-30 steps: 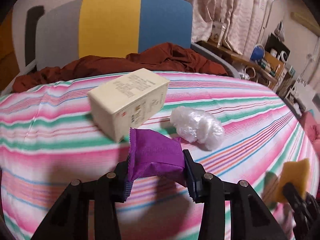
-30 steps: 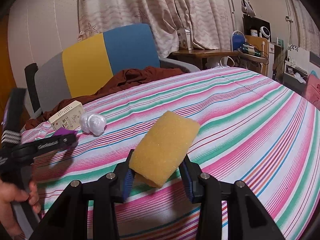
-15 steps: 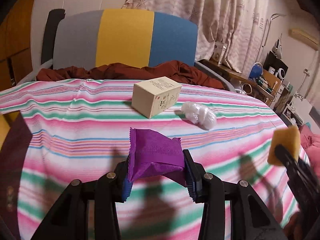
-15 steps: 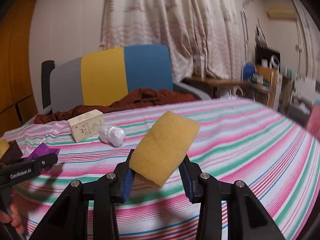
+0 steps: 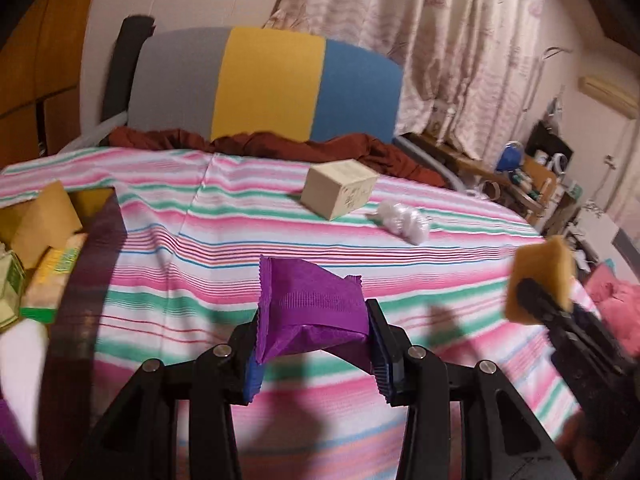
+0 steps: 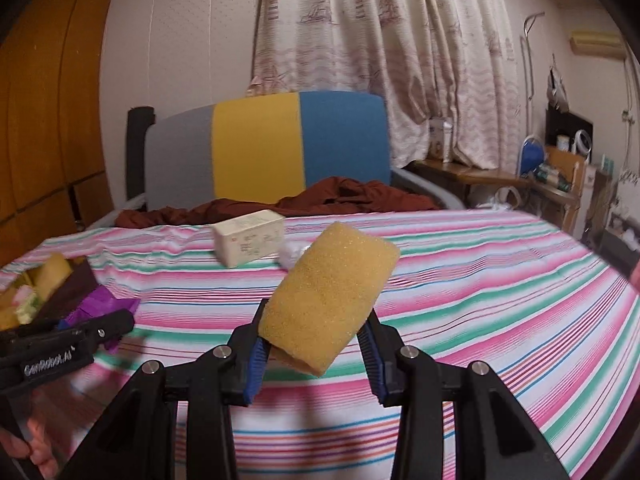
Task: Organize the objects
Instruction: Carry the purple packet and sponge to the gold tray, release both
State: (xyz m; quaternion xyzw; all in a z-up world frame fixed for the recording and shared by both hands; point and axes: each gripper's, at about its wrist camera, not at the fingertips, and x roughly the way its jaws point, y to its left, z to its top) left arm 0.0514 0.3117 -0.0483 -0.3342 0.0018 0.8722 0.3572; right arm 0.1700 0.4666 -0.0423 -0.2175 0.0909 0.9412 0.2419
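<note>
Left wrist view: the left tongs (image 5: 316,344) are clamped on a purple packet (image 5: 310,312), which stands up between the blue pads in the lower middle of the frame, lifted clear of the striped bed cover (image 5: 240,248). At the right edge the right tongs (image 5: 532,292) hold a yellow sponge (image 5: 540,276), also in the air. In the right wrist view the same right tongs (image 6: 316,340) pinch the sponge (image 6: 332,296) at its lower end, so most of it juts up and to the right of the pads.

Both items look to be in transit, so the step in hand is the carry. At the left edge of the left wrist view sits a dark-walled box (image 5: 92,264) that already holds yellowish and green packs; it seems the likely place to drop things, though that is a guess. The packet is right of that box and near it; the sponge is well apart from it, on the far right.

The next move calls for bringing the packet over the box's opening, clear of its near wall, before letting go, then the sponge after it. A cream carton (image 5: 340,188) and a white plastic wad (image 5: 402,220) lie on the bed in the upper middle, not yet collected.
</note>
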